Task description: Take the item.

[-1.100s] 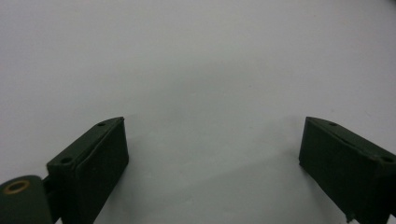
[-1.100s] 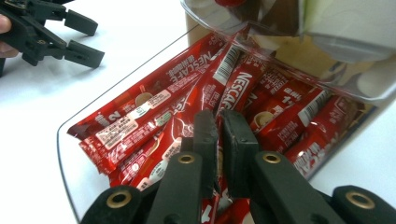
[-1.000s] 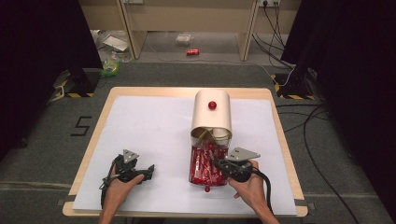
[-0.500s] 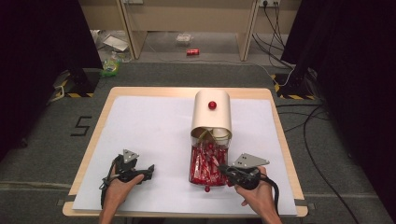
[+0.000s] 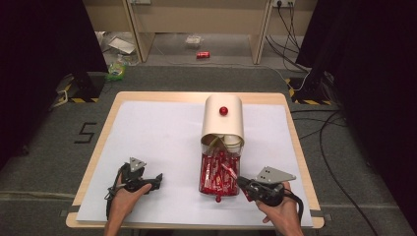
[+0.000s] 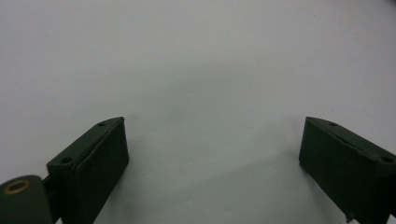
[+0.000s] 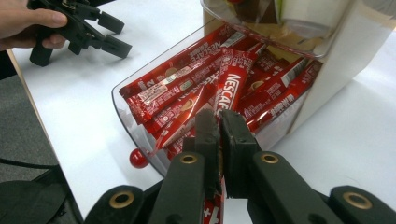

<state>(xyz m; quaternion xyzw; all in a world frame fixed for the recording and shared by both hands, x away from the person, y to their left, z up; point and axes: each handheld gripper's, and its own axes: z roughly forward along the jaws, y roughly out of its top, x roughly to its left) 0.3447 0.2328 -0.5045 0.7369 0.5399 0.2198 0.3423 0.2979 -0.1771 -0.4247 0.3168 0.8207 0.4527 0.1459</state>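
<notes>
A cream dispenser box (image 5: 223, 123) with a red knob stands mid-table. Its clear drawer (image 5: 219, 172) is pulled out toward me and holds several red Nescafé sachets (image 7: 187, 88). My right gripper (image 5: 241, 183) sits at the drawer's front right corner. In the right gripper view its jaws (image 7: 219, 126) are shut on one red sachet (image 7: 232, 86), which rises from the pile into the jaws. My left gripper (image 5: 158, 178) rests on the white table cover at the front left, away from the drawer. Its jaws (image 6: 212, 149) stand wide open with nothing between them.
A small red knob (image 7: 137, 158) sticks out of the drawer's front wall. The table's front edge (image 5: 196, 227) lies just behind both hands. My left gripper (image 7: 119, 35) and its hand lie at the upper left of the right gripper view. Cables and litter lie on the floor beyond.
My right hand has drawn back to the right and toward the table's front edge, away from the drawer, jaws still shut. The left hand has not moved.
</notes>
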